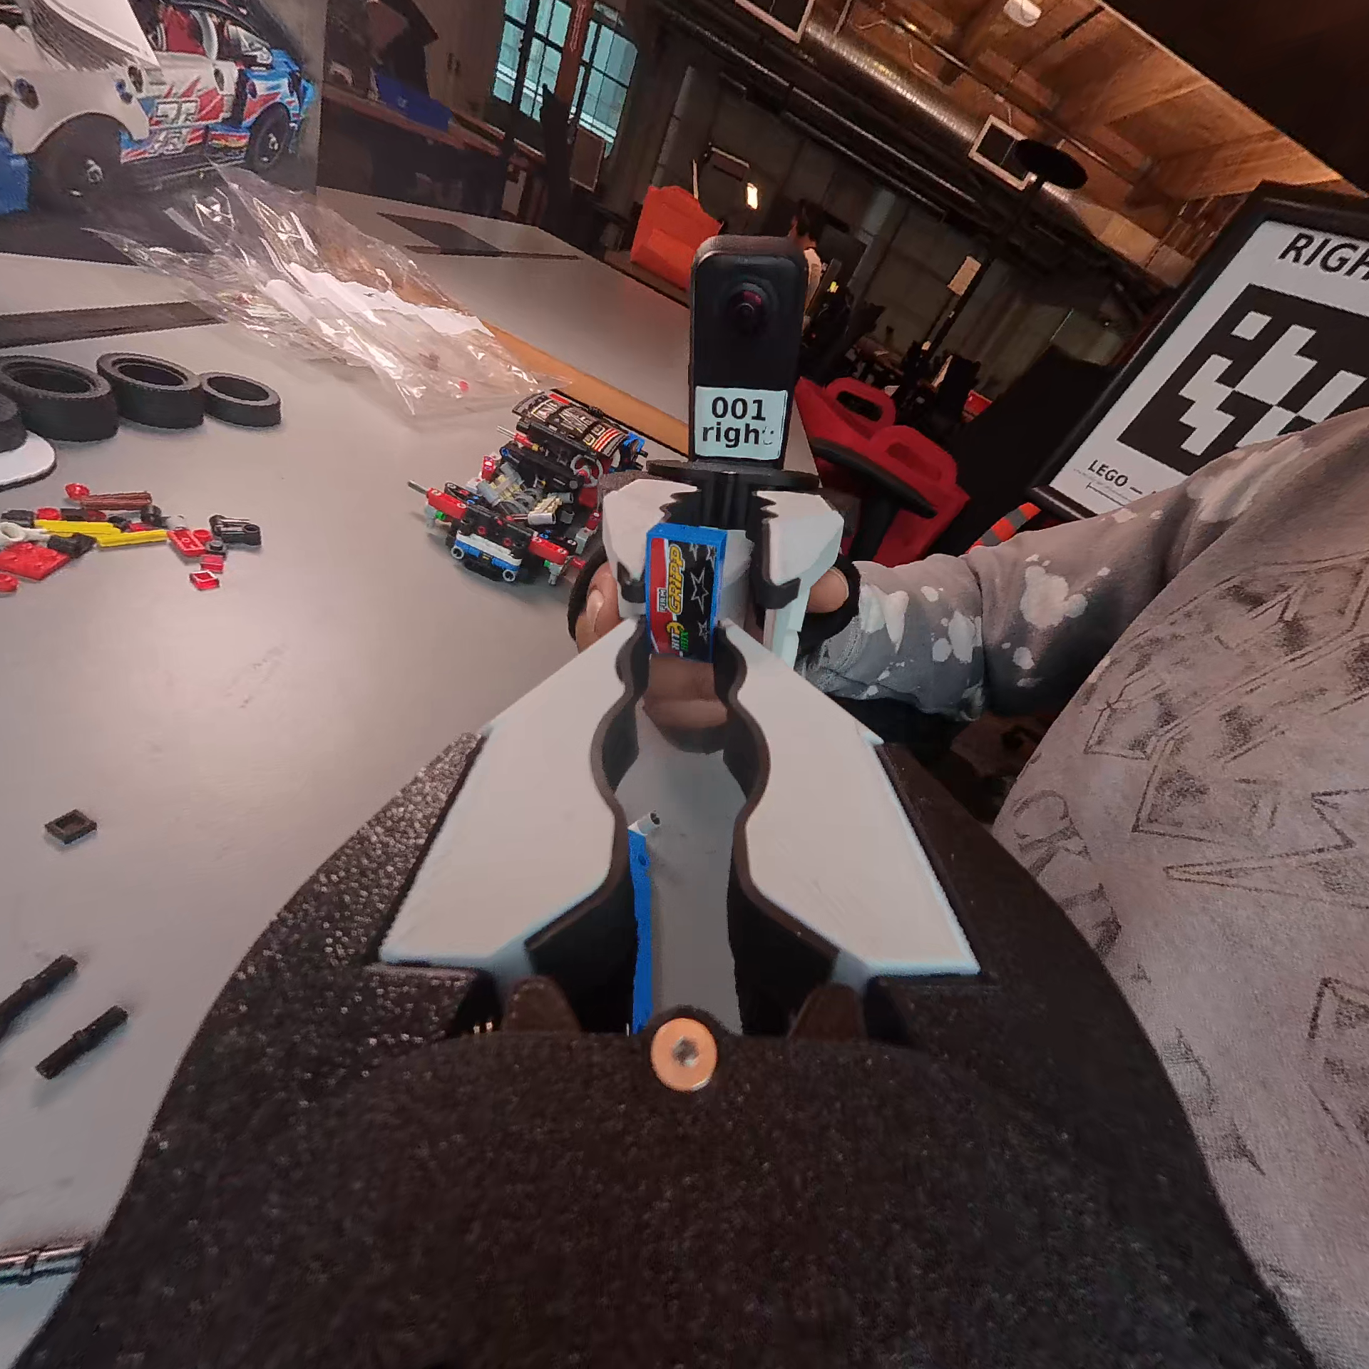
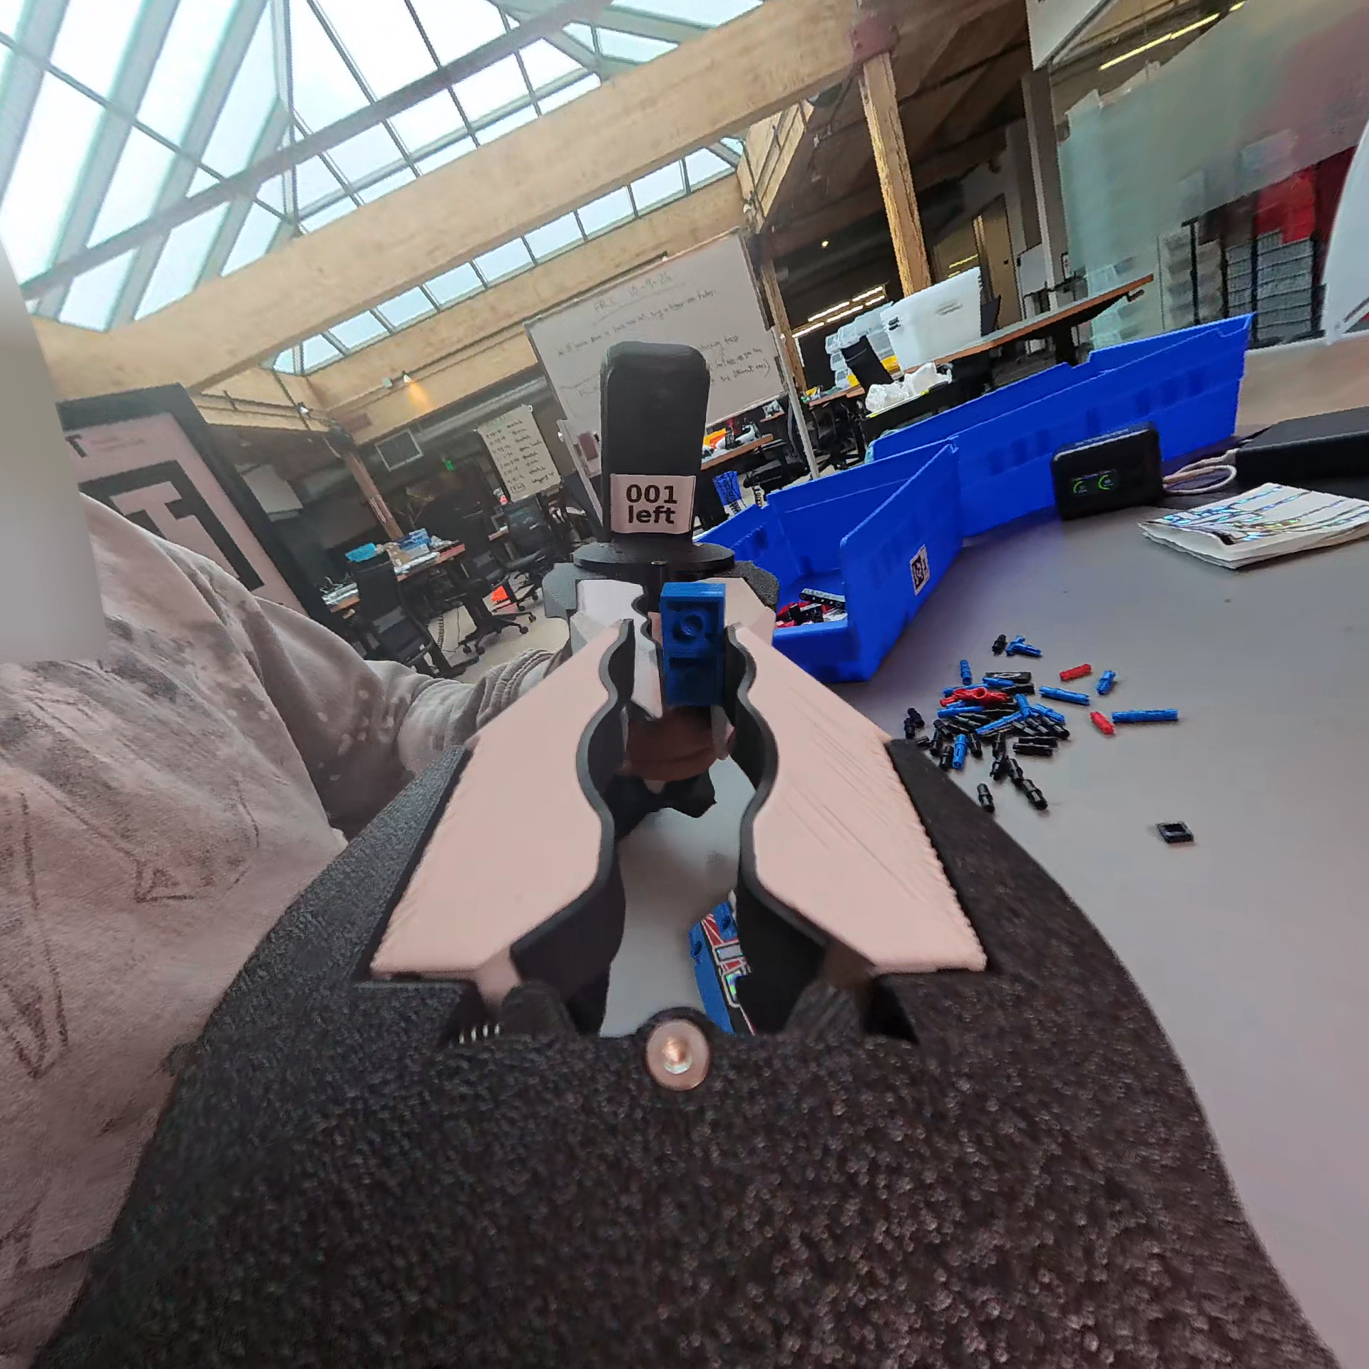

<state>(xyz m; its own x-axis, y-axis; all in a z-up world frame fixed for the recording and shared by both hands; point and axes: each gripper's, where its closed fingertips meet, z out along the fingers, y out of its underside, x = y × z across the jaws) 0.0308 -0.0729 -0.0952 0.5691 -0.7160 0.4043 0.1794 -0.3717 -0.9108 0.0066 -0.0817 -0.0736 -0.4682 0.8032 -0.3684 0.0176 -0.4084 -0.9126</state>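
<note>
In the left wrist view, the left tool (image 1: 681,652) and the right tool (image 1: 722,585) meet tip to tip above the worktop (image 1: 222,704), both clamped on one small blue brick (image 1: 683,593) with a printed sticker. A half-built toy car (image 1: 530,504) sits beyond.

In the right wrist view, the brick's plain studded side shows. It looks light, rigid and slick, best pinched across its flat faces.

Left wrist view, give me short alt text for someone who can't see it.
Two grippers meet tip to tip over a grey table, pinching a small blue stickered brick between them. Behind lie a part-built toy car chassis, loose bricks and black tyres.
</note>
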